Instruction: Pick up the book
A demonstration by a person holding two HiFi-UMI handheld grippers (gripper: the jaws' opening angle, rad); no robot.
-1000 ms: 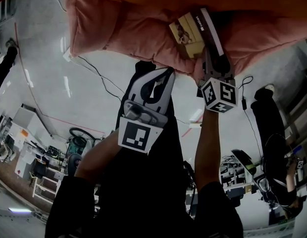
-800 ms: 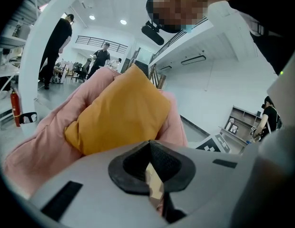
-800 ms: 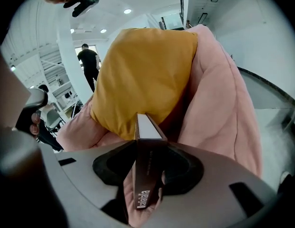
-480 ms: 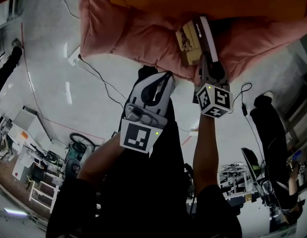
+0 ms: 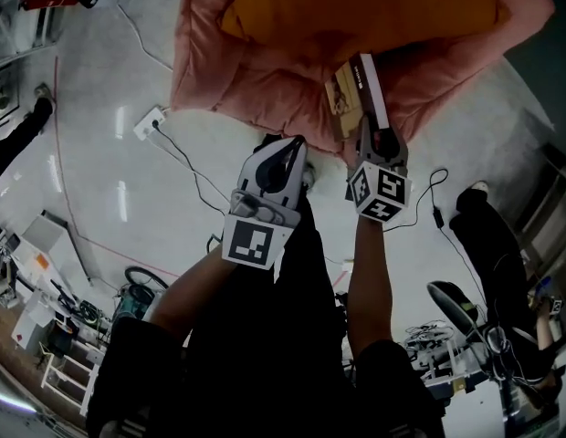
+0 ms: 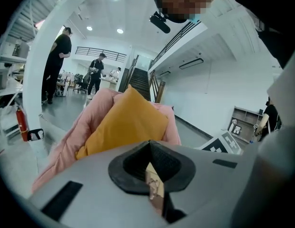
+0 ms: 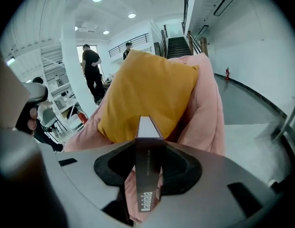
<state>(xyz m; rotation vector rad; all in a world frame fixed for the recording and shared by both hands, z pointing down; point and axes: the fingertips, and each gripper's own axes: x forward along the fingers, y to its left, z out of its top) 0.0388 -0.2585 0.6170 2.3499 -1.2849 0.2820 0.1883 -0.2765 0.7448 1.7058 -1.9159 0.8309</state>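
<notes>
The book (image 5: 354, 88), tan cover and dark spine, stands on edge in front of the pink cushioned seat (image 5: 251, 71). My right gripper (image 5: 368, 128) is shut on its lower end. In the right gripper view the dark pads (image 7: 178, 167) press on both sides of the spine (image 7: 147, 172), and the white page edge sticks out past the right gripper (image 7: 148, 144). My left gripper (image 5: 296, 144) hangs just left of the book, apart from it. Its jaws meet at the tips and the left gripper (image 6: 150, 146) holds nothing; a sliver of the tan cover shows through the gap below.
An orange pillow (image 5: 356, 7) lies on the pink seat. Cables and a white power strip (image 5: 148, 121) lie on the glossy floor at the left, and another cable (image 5: 435, 199) at the right. People stand around: one (image 5: 488, 235) at the right, others (image 6: 56, 61) far off.
Both grippers have risen. The right gripper closed on the book and carried it up off the pink seat. The left gripper stayed shut beside it.
</notes>
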